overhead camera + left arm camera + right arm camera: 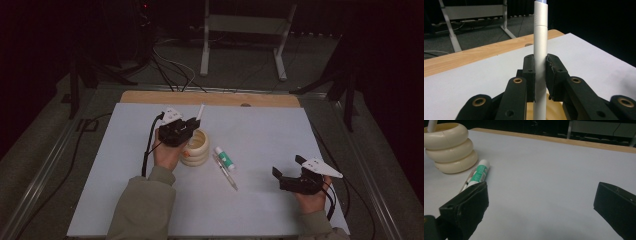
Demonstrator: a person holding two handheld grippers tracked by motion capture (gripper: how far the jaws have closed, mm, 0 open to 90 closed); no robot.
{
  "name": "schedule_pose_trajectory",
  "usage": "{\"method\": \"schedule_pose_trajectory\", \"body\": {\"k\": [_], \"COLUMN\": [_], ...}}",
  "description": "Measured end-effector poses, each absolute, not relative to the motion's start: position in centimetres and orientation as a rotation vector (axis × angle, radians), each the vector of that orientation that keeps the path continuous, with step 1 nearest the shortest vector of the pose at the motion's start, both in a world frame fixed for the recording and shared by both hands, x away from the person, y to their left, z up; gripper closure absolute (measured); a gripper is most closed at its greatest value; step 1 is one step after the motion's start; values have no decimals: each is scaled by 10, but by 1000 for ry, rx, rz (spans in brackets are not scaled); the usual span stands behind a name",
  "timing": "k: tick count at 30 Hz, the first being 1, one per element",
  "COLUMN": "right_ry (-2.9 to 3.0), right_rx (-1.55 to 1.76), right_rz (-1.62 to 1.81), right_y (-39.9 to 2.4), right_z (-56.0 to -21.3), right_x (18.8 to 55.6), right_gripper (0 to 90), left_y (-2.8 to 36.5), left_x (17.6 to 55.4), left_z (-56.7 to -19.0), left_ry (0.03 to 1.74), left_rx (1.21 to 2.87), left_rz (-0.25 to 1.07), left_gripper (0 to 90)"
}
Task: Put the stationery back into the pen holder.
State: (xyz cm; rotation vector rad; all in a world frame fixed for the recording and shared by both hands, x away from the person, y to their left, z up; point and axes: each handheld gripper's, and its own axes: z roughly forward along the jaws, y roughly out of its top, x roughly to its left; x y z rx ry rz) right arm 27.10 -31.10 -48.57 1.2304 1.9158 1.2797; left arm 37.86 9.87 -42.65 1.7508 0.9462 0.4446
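The white-topped counter carries a cream ringed holder, with a green-labelled glue stick and a thin clear pen lying just beside it. Above the holder, the left tongs are clamped on an upright white pen, whose lower end is over the holder's mouth. The right tongs stand wide apart and empty, low over the counter, well apart from the holder.
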Motion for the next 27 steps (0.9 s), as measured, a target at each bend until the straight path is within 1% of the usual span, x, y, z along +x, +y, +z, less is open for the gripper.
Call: {"method": "schedule_pose_trajectory", "body": {"k": [27], "right_ry": [1916], "right_rx": [1231], "right_rz": [1278], "right_y": [-311], "right_z": [-486], "right_x": [271], "right_gripper": [2], "left_y": [102], "left_x": [377], "left_z": [-440], "left_ry": [960], "left_rx": [1798], "left_rz": [423], "left_gripper": [791]}}
